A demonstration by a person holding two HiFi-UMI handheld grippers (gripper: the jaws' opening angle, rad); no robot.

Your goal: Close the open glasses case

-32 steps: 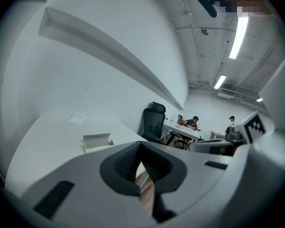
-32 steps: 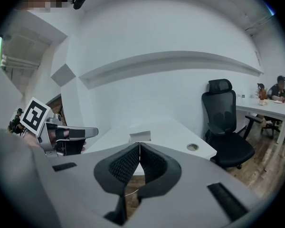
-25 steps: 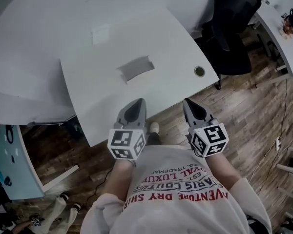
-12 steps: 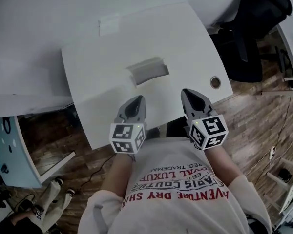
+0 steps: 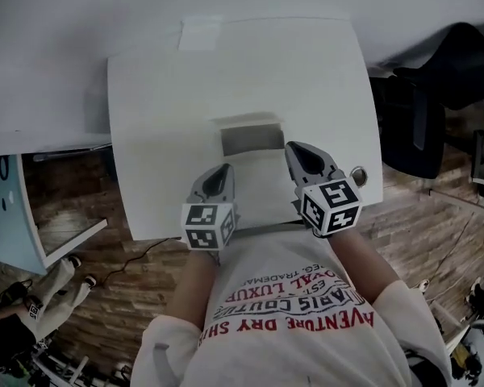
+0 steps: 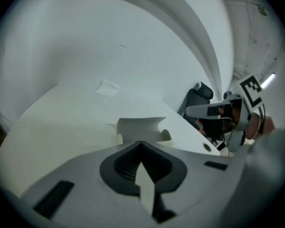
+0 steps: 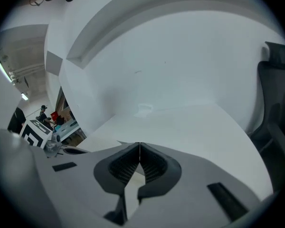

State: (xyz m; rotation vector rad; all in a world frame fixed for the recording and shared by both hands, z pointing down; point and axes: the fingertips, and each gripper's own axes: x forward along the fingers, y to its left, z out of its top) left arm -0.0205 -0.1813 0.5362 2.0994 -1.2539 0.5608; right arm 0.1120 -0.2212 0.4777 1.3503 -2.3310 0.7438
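The glasses case [image 5: 252, 139] lies open on the white table [image 5: 161, 119], pale outside with a grey inside. In the left gripper view the case [image 6: 140, 126] stands just past my jaws, its lid raised. My left gripper [image 5: 219, 171] is shut and empty, short of the case and a little to its left; in its own view the left gripper [image 6: 141, 142] shows its jaws pressed together. My right gripper [image 5: 295, 148] is shut too, close beside the case's right end. In its own view the right gripper [image 7: 139, 144] holds nothing and hides the case.
A small white slip [image 5: 200, 32] lies at the table's far side. A round cable hole [image 5: 357, 174] sits near the front right corner. A black chair [image 5: 436, 103] stands to the right. A person [image 5: 16, 321] is on the wood floor at lower left.
Both grippers have come forward from over the floor to above the table's near edge, close to the case. The case now lies right in front of them. Both stayed shut.
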